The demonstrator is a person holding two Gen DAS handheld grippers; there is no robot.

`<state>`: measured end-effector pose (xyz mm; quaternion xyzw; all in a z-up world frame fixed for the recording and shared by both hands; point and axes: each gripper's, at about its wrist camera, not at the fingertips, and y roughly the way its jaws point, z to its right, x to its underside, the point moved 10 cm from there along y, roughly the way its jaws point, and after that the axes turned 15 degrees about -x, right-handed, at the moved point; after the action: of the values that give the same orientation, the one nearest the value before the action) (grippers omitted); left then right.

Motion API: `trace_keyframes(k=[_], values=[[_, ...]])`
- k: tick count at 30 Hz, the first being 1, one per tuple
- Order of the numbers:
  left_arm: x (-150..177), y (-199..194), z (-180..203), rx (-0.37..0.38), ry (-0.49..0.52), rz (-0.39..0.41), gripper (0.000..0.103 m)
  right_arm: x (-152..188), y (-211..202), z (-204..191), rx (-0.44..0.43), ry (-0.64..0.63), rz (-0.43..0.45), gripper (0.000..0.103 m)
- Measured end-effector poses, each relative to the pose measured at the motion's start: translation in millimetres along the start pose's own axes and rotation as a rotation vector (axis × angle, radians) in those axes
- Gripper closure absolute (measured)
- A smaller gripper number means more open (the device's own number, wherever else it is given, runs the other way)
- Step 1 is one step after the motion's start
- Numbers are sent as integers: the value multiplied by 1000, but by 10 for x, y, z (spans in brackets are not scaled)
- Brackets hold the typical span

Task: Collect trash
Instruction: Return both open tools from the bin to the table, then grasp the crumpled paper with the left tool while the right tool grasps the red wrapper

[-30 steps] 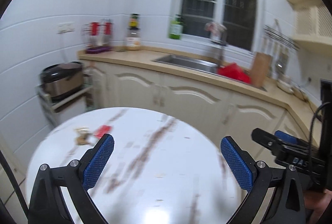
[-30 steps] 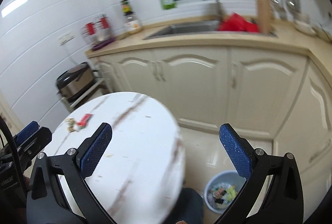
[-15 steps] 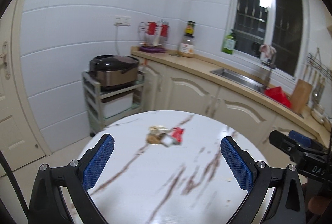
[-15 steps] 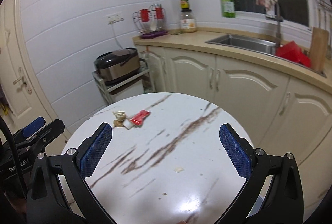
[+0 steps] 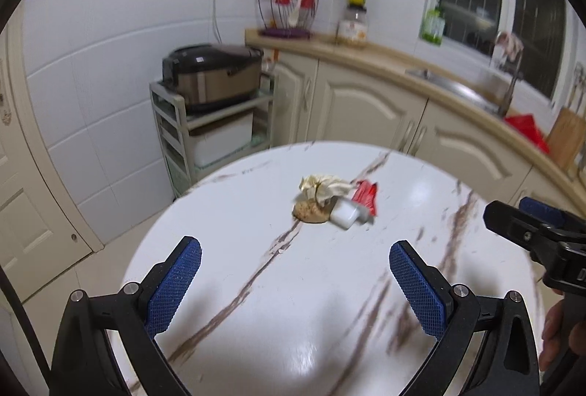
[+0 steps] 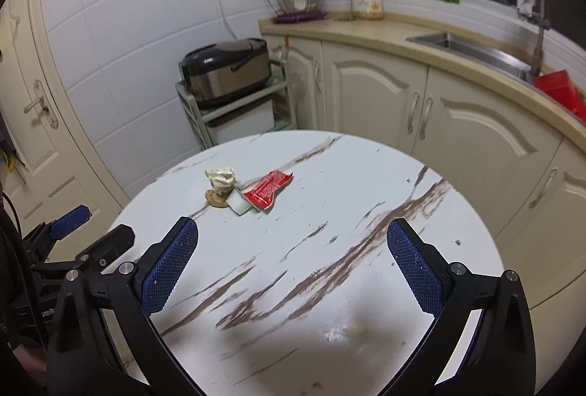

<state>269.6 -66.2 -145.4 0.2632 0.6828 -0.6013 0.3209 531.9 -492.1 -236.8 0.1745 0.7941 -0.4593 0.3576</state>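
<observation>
A small pile of trash lies on the round white marble table (image 5: 234, 249): a crumpled beige tissue (image 5: 322, 187), a brown crumbly lump (image 5: 309, 211), a small white piece (image 5: 346, 214) and a red wrapper (image 5: 366, 196). The pile also shows in the right wrist view, with the tissue (image 6: 221, 178) left of the red wrapper (image 6: 268, 191). My left gripper (image 5: 295, 277) is open and empty over the table, short of the pile. My right gripper (image 6: 293, 258) is open and empty, to the right of the left one.
A rice cooker (image 5: 210, 75) sits on a small shelf cart behind the table. Cream cabinets (image 6: 373, 92) with a counter and sink (image 6: 472, 48) run along the back and right. A door (image 6: 33, 125) is at the left. Crumbs (image 6: 357, 330) lie near the table's front.
Both views have swung left and closer to the table. The trash pile now sits nearer and more centred ahead of my left gripper. Both grippers stay open.
</observation>
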Motion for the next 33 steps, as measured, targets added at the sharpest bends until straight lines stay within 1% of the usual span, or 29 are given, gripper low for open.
trace_keyframes(k=[5, 8, 10, 15, 20, 21, 22, 23, 25, 26, 28, 29, 30, 32, 33], values=[[-358, 607, 192, -5, 10, -53, 1, 48, 451, 226, -12, 31, -81, 0], [-590, 961, 284, -12, 26, -56, 1, 57, 729, 354, -25, 53, -115, 0], [-670, 1187, 348, -14, 50, -58, 1, 45, 858, 398, -32, 62, -128, 0], [-842, 1751, 610, -31, 149, -85, 2, -60, 1167, 511, -50, 81, -147, 0], [-999, 2074, 778, 13, 178, -78, 3, -105, 1380, 586, -59, 97, -170, 1], [-1002, 2115, 789, 29, 178, -77, 7, -115, 1412, 607, -62, 103, -171, 1], [-952, 2125, 774, 48, 175, -77, 15, -131, 1437, 619, -64, 104, -172, 1], [-993, 2180, 799, 84, 166, -83, 20, -144, 1459, 625, -67, 105, -173, 2], [-932, 2182, 746, 137, 151, -87, 45, -172, 1510, 632, -78, 115, -173, 2], [-945, 2200, 733, 158, 146, -87, 51, -191, 1532, 634, -83, 120, -171, 2], [-948, 2283, 671, 157, 151, -100, 78, -213, 1566, 634, -80, 119, -173, 4], [-940, 2358, 647, 163, 155, -110, 76, -214, 1580, 630, -75, 116, -177, 4], [-920, 2374, 621, 179, 143, -112, 76, -216, 1591, 632, -73, 117, -179, 4], [-935, 2418, 548, 198, 114, -116, 78, -204, 1619, 637, -72, 126, -185, 4], [-951, 2438, 513, 199, 107, -112, 81, -201, 1630, 638, -71, 127, -187, 4]])
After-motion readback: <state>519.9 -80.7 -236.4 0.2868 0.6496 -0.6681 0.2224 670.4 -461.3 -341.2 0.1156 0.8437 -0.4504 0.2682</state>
